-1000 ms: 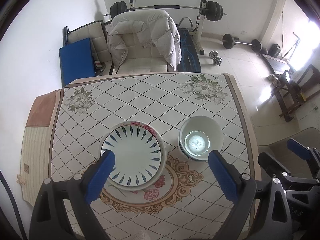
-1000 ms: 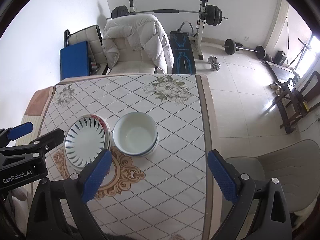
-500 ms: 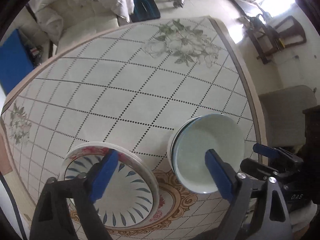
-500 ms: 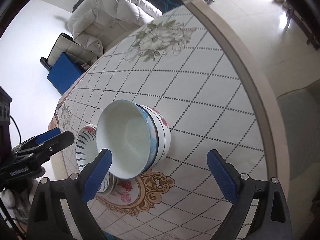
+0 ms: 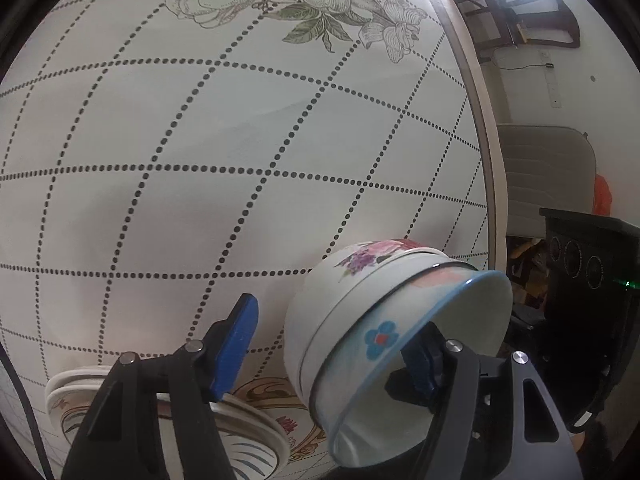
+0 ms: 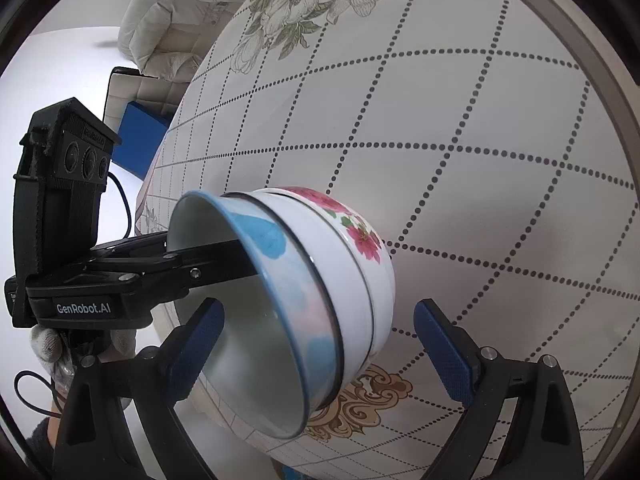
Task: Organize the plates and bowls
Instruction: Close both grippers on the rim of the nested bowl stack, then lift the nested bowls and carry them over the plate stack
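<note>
The left gripper [image 5: 332,360] is pitched steeply down over the tablecloth [image 5: 200,140], and its jaws are closing astride the rim of the stacked bowls [image 5: 360,320]: one blue pad sits outside the bowl wall, just beside it, the other is inside the top bowl's cavity. Whether the pads already press on the wall cannot be told. In the right wrist view the same tool is seen reaching in from the left, held by a gloved hand [image 6: 48,344].

The right gripper [image 6: 316,344] is likewise tilted downward and its jaws are spread wide; its left pad is seen in front of the top bowl's mouth and its right pad is clear of the stack, with no contact visible.

The bowls are nested three deep near the table's gold medallion [image 6: 372,400]. The top one is white inside with a blue rim and blue flower marks outside; the lower ones carry pink and red flowers. A stack of plates [image 5: 256,432] with blue leaf strokes is seen beside the bowls, partly hidden under the left gripper.
</note>
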A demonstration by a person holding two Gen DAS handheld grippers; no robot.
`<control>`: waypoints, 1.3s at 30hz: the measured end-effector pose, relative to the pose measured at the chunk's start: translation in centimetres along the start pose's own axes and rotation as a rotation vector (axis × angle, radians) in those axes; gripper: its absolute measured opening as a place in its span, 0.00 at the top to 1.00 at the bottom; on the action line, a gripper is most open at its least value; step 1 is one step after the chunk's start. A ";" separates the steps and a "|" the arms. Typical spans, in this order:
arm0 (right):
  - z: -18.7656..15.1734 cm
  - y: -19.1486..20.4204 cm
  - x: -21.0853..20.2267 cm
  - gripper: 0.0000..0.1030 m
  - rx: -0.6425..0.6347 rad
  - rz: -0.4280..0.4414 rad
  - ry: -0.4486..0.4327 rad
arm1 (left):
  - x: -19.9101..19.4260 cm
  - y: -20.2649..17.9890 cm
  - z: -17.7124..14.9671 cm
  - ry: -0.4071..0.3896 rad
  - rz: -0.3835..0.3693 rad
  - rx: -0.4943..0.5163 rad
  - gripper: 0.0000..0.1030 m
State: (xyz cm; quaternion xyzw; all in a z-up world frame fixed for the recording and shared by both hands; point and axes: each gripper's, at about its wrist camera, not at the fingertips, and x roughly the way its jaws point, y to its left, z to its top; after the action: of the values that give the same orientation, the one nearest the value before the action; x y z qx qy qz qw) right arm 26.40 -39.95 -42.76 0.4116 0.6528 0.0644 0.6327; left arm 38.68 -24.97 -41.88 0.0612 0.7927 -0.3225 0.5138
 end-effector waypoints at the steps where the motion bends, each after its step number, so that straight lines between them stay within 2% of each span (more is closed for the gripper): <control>1: 0.1 -0.1 0.5 0.08 0.006 0.008 0.009 | 0.3 0.1 0.2 0.010 -0.013 -0.004 0.46; 10: 1.2 -0.1 3.3 0.21 0.056 0.065 0.038 | 0.8 1.3 0.7 -0.008 -0.130 -0.054 0.46; 18: 1.3 -0.6 3.5 0.37 0.095 0.063 0.029 | 0.4 1.2 0.1 -0.053 -0.111 -0.069 0.46; 25: 0.8 -0.5 2.8 0.37 0.092 0.039 0.035 | 0.4 2.1 -0.1 -0.063 -0.157 -0.098 0.46; 30: 1.0 0.1 2.2 0.37 0.085 0.061 0.030 | -0.1 2.1 -0.3 -0.084 -0.142 -0.086 0.46; 39: 1.7 1.3 2.0 0.37 0.034 0.049 0.015 | -1.1 2.9 -0.8 -0.110 -0.170 -0.100 0.46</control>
State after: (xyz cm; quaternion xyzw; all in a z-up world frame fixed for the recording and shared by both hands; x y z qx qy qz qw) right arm 28.78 -38.63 -43.86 0.4378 0.6481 0.0719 0.6189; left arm 39.84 -21.99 -42.05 -0.0495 0.7808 -0.3276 0.5297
